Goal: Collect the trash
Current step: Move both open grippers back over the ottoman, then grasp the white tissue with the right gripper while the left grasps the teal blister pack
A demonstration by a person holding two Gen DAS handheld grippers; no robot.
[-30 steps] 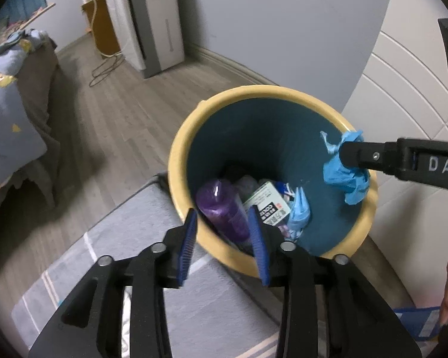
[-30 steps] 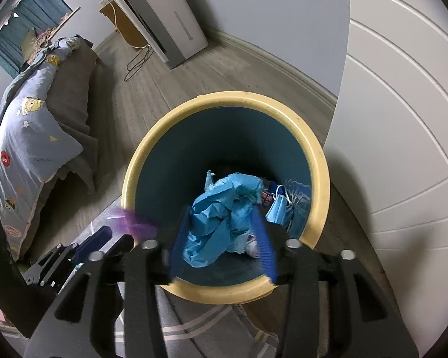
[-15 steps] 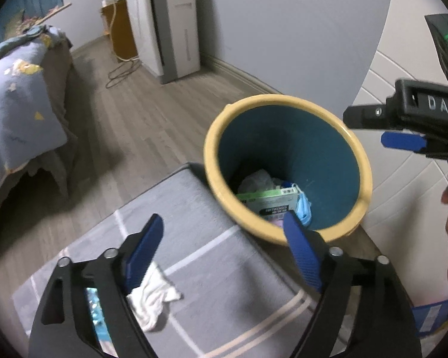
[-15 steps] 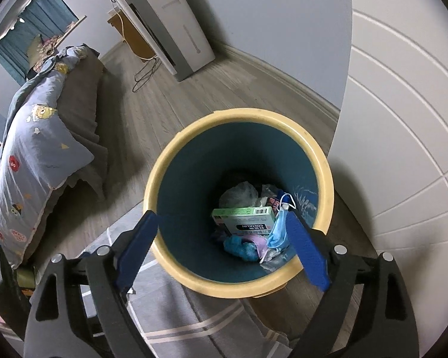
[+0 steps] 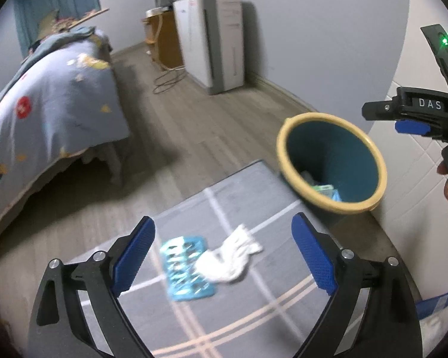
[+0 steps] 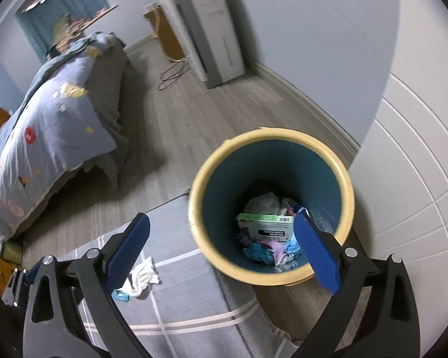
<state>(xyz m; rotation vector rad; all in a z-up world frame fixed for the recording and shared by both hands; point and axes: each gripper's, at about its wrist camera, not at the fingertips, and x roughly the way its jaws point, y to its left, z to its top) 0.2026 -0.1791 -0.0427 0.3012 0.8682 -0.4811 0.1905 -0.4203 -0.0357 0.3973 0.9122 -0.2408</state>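
A grey rug lay beside the yellow-rimmed bin, which stood at two o'clock. My left gripper and right gripper had just been opening; both gaped wide, empty. A teal wrapper and white tissue lay ahead at twelve o'clock, touching. I judged both light and limp; I'd pinch the tissue's bunched middle.

I see a bed with a blue blanket full of little pictures. A tall white machine stands by the grey wall. A wire lies looped on the wood floor. A grey rug with pale stripes lies below me.
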